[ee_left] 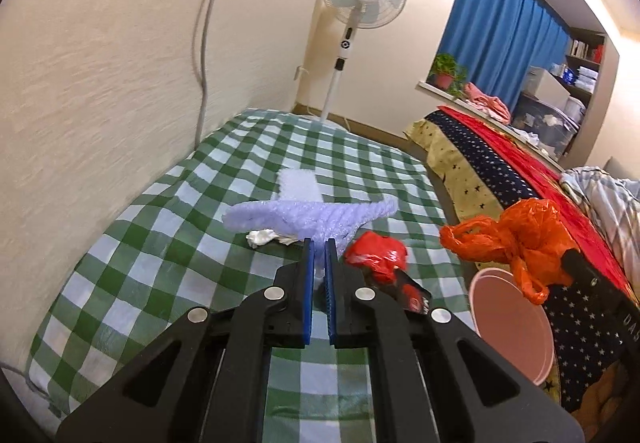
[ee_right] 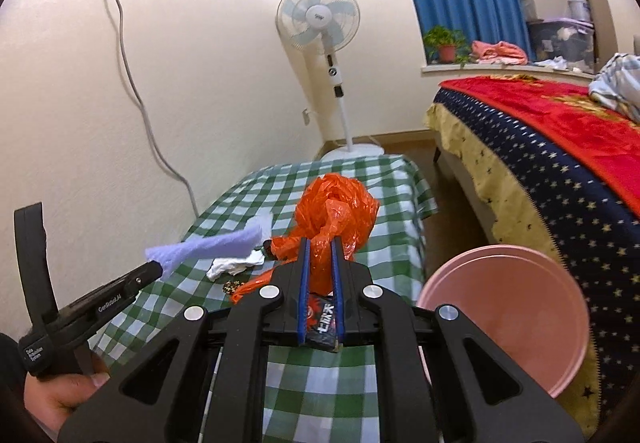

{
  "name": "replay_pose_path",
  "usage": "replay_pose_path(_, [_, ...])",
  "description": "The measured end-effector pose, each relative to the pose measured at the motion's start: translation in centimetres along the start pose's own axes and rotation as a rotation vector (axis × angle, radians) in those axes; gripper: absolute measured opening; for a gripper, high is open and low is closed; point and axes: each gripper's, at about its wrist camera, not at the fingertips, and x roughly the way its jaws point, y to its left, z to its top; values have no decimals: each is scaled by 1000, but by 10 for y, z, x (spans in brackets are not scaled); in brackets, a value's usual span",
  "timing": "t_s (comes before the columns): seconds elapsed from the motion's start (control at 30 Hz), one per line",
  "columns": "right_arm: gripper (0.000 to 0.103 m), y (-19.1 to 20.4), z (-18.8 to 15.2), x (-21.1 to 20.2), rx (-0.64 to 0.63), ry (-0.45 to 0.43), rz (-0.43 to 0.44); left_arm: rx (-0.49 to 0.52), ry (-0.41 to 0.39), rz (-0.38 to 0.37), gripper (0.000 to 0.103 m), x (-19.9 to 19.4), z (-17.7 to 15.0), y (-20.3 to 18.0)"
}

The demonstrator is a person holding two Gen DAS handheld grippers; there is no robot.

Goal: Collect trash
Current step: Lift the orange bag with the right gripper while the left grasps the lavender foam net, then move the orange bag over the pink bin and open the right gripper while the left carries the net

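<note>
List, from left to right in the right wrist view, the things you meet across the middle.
Left gripper → purple foam → white tissue → orange bag → pink bin

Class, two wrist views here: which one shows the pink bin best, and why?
The right wrist view: the pink bin shows its whole round opening beside the bed. The left wrist view catches only part of it, overlapped by the orange bag.
</note>
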Motion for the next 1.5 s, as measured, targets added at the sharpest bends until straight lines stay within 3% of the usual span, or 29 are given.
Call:
replay_pose_path(0.23, [9, -8, 6, -23, -10, -24, -22, 17, -23, -27, 5, -18, 1, -10])
replay_pose_path(0.43, [0, -12, 8, -38, -9, -38, -33, 43, -29, -38, 5, -27, 0, -17])
replay_pose_path(1.0, [1, -41, -3, -25, 74, 14, -66, 44, -3, -56, 5, -26, -6, -17])
replay_pose_path(1.5, [4, -56, -1, -28, 113, -3, -105, 68, -5, -107, 5, -21, -9, -32])
